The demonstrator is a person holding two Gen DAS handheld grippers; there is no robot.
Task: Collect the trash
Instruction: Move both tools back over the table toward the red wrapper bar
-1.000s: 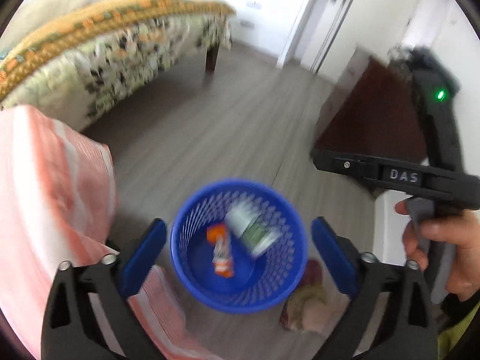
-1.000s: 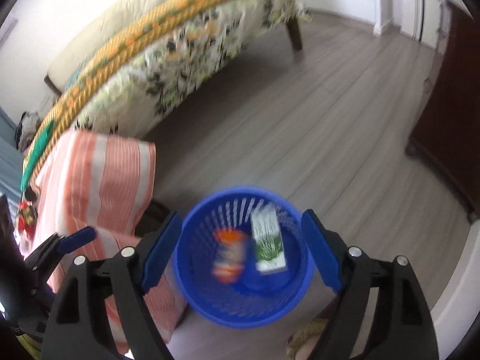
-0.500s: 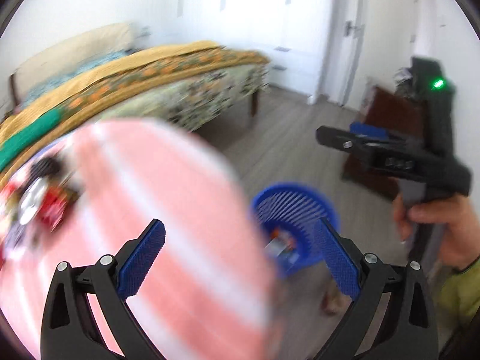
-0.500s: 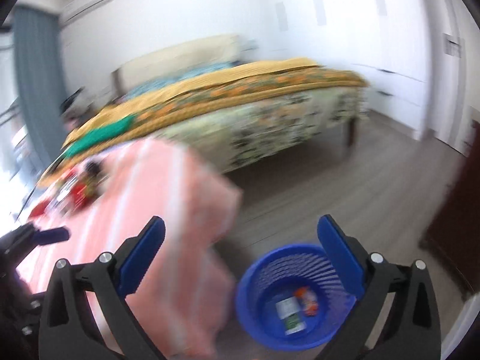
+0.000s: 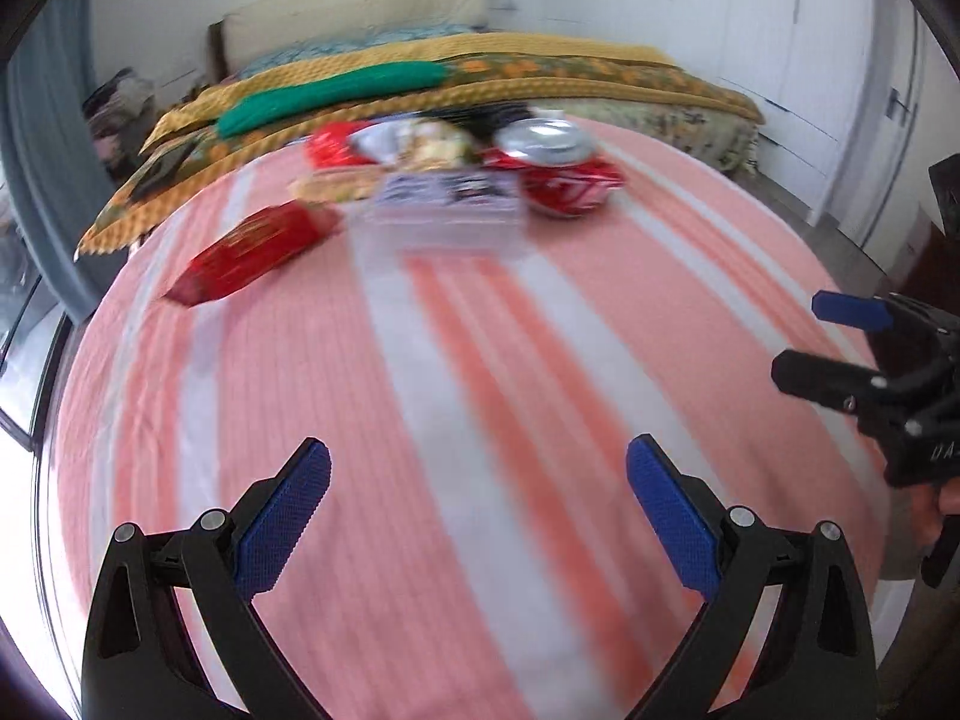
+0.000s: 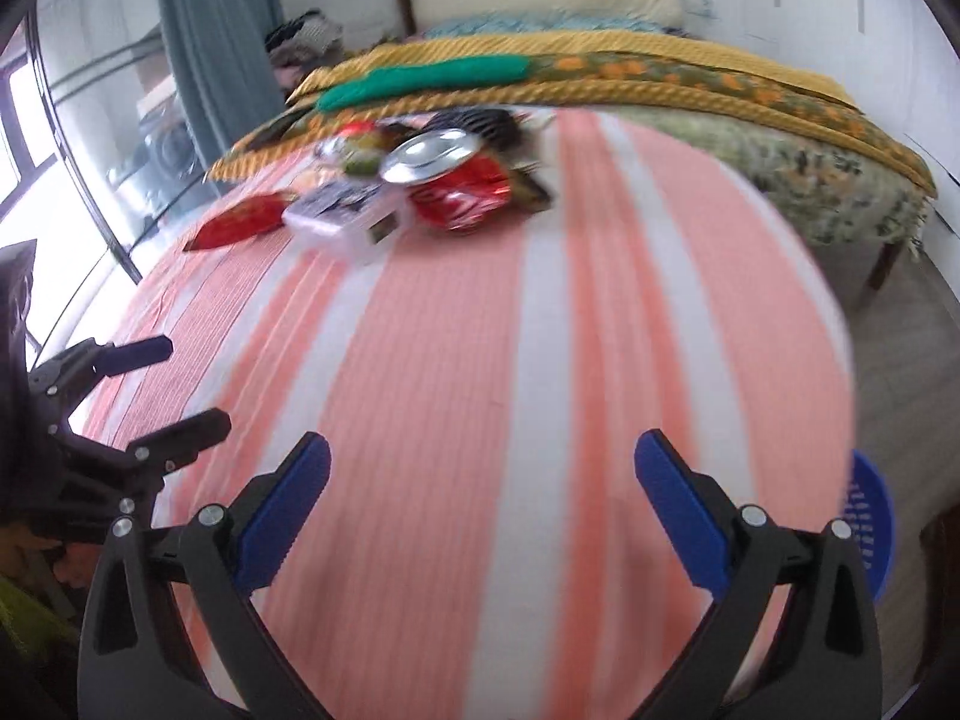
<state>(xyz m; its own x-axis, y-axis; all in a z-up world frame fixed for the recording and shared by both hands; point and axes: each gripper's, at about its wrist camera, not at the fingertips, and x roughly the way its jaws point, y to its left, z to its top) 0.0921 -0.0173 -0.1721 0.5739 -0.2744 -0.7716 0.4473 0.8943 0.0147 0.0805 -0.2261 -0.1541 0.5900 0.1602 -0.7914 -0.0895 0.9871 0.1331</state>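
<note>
The trash I'm after sits in a loose heap ahead of both claws, at the far end of the table with the pink-and-white striped cloth [image 5: 456,372]: a crushed red soda can with a silver top [image 5: 555,171], a flat white box with dark print [image 5: 447,204] just beside it, a red foil packet [image 5: 255,252] off to the left, and a blurred clump of wrappers [image 5: 396,147] behind them. Motion blur keeps me from naming each wrapper.

My left claw [image 5: 477,513] stands wide apart with nothing between its blue ribbed pads [image 5: 282,516], only bare cloth below. My right claw [image 6: 483,510] is also spread wide and empty; its jaws have just been opening. Each is well short of the heap. The blue plastic mesh basket [image 6: 870,516] peeks out past the table edge, to the right of my right claw and lower down.

I judge this as the reach for the next piece. The move ahead calls for carrying one claw forward across the cloth and picking a single target. The can, nearest the right claw's line, looks the easiest; I would straddle its crumpled body and close firmly, since foil and flat packets may slip.
</note>
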